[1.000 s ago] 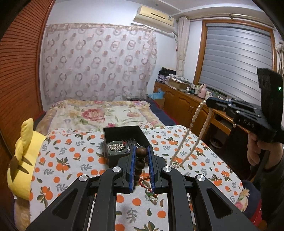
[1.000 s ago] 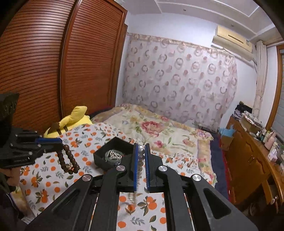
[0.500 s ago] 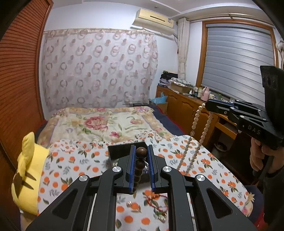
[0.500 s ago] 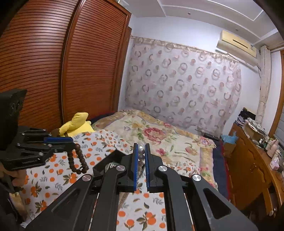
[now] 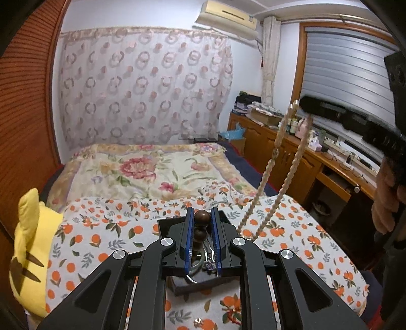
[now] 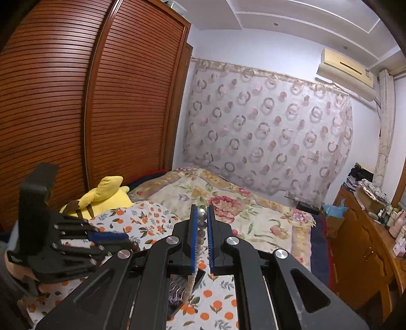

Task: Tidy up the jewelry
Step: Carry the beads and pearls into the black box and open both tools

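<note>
Now the left claw, pinched on the dark wooden bead bracelet, has moved forward over the black jewelry box, ready to drop it in. Up at 2 o'clock, the right claw stays clamped on the pearl necklace, its loop trailing near the box's right edge with open counter beyond.

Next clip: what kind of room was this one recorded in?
A home bedroom, most likely. A bed with a floral quilt fills the middle, a tall slatted wooden wardrobe stands beside it, and a wall air conditioner hangs above a patterned curtain.
</note>
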A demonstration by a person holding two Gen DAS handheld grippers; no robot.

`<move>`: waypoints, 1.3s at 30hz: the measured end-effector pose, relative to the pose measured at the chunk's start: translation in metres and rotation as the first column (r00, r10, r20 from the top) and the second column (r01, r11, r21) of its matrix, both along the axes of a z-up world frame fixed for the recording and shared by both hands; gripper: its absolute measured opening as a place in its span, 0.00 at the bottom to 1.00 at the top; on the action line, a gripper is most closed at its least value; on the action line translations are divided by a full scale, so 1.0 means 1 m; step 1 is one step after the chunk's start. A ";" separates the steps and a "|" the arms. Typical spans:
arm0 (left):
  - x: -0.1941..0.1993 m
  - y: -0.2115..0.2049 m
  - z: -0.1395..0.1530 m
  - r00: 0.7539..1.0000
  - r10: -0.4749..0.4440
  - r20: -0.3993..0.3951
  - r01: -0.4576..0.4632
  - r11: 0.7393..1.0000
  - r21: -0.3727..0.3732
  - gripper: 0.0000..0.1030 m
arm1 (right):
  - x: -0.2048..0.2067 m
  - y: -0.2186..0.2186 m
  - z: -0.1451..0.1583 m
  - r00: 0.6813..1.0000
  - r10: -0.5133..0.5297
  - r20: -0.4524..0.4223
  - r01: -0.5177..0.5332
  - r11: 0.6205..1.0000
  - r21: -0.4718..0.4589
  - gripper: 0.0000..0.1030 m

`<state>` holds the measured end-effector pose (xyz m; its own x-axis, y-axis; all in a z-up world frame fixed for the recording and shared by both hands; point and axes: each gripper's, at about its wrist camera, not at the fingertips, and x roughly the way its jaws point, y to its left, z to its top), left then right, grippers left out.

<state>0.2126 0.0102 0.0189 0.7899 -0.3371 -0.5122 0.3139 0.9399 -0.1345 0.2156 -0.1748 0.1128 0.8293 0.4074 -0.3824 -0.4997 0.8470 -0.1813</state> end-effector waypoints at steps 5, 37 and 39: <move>0.021 -0.001 -0.022 0.999 -0.004 -0.051 0.005 1.000 0.003 0.12 | 0.025 0.008 -0.011 1.000 0.012 -0.022 -0.012 1.000 -0.002 0.08; 0.033 0.006 -0.052 0.996 0.041 -0.079 -0.037 0.998 0.051 0.46 | 0.083 0.025 -0.147 0.943 0.043 -0.329 -0.046 0.999 -0.001 0.09; 0.033 0.007 -0.052 0.996 0.047 -0.079 -0.043 0.998 0.053 0.51 | 0.083 0.024 -0.146 0.944 0.042 -0.327 -0.044 0.999 0.001 0.16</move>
